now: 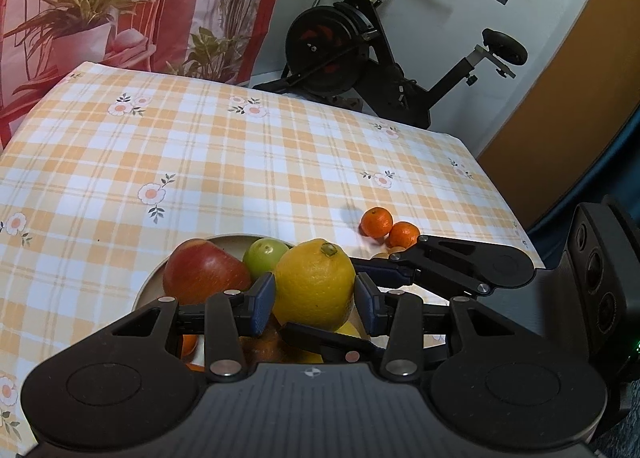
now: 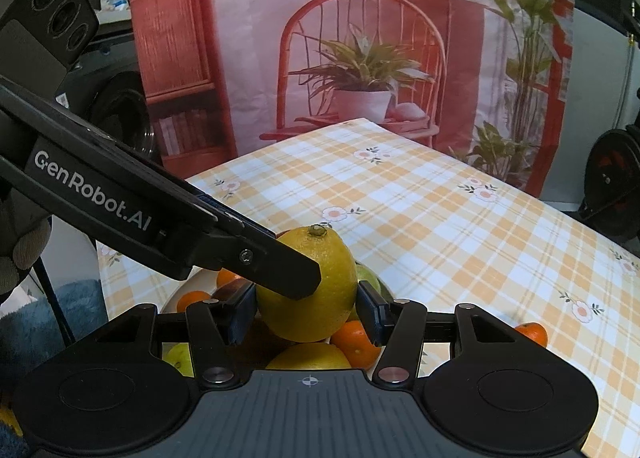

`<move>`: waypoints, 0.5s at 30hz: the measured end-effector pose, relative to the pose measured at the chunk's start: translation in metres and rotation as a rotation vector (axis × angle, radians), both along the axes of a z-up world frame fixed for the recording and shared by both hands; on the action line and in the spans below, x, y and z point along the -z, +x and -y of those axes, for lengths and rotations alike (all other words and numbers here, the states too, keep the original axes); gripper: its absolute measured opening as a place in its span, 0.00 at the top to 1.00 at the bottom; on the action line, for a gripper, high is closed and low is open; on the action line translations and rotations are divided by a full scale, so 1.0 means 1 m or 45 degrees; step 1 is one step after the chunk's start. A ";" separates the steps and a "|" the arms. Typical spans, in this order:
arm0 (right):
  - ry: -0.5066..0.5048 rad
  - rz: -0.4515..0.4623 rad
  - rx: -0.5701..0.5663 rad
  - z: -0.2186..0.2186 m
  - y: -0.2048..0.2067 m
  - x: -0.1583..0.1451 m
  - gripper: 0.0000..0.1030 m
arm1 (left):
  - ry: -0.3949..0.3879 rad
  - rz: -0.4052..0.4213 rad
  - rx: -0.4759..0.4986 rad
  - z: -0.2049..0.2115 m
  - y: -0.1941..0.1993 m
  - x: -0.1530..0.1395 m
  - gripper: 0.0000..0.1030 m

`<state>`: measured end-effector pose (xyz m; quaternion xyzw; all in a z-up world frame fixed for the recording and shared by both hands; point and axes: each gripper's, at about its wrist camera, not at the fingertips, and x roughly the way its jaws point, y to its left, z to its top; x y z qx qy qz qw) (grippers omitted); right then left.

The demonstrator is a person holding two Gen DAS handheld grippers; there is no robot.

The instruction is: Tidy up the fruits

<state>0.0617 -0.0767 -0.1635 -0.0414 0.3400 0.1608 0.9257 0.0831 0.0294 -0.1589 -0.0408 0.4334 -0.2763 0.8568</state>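
A large yellow lemon [image 1: 314, 282] hangs just above a pale bowl [image 1: 148, 286] of fruit, and both grippers grip it. My left gripper [image 1: 315, 300] presses its blue pads on the lemon's two sides. The right gripper's fingers [image 1: 400, 272] reach in from the right. In the right wrist view my right gripper [image 2: 308, 312] is shut on the same lemon [image 2: 320, 298], and a left gripper finger [image 2: 280, 270] crosses in front of it. The bowl holds a red apple [image 1: 204, 274], a green fruit [image 1: 262, 258], a second lemon [image 2: 308, 356] and tangerines [image 2: 356, 342].
Two tangerines [image 1: 376, 221] [image 1: 404, 234] lie on the checked tablecloth [image 1: 240, 161] right of the bowl, near the table's right edge. An exercise bike [image 1: 360, 53] stands behind the table. A printed backdrop [image 2: 360, 57] hangs at the far side.
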 end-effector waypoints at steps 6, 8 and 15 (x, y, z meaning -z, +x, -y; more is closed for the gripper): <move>-0.021 -0.003 -0.013 -0.005 0.002 0.000 0.51 | -0.015 -0.012 0.004 -0.005 0.001 0.001 0.55; -0.029 -0.001 -0.018 -0.006 0.002 0.000 0.51 | -0.016 -0.014 0.005 -0.006 0.001 0.001 0.55; -0.072 0.011 -0.038 -0.011 0.006 -0.003 0.51 | -0.049 -0.024 -0.004 -0.011 0.008 0.001 0.55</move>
